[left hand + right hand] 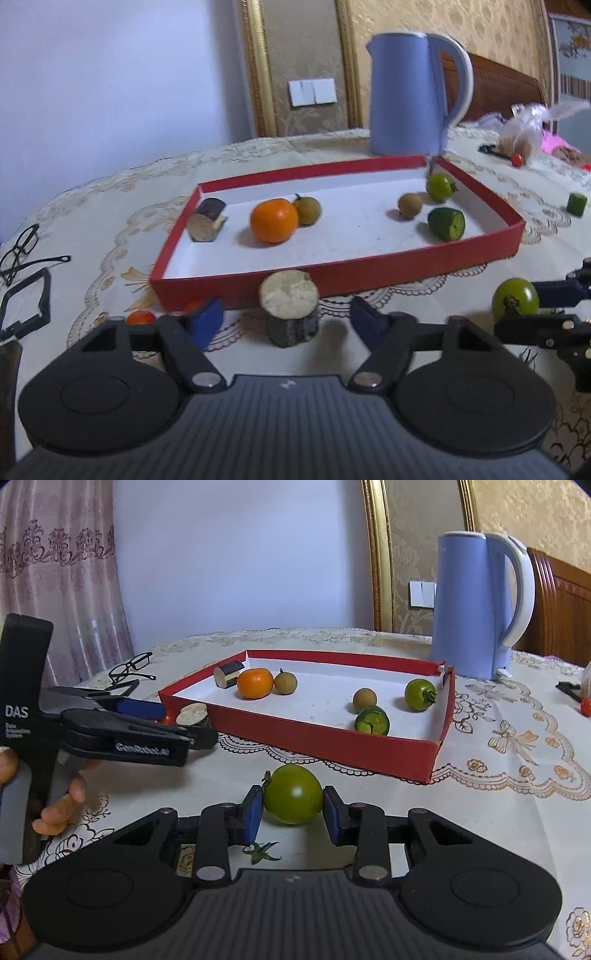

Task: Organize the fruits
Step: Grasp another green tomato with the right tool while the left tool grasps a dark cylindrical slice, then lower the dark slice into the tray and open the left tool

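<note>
A red tray holds an orange, two brown longans, a green tomato, a cut cucumber piece and an eggplant piece. My left gripper is open around a cut eggplant chunk standing on the cloth before the tray. My right gripper is shut on a green tomato.
A blue kettle stands behind the tray. Glasses lie at the left. A red cherry tomato lies by my left finger, another near a plastic bag. A cucumber piece lies right of the tray.
</note>
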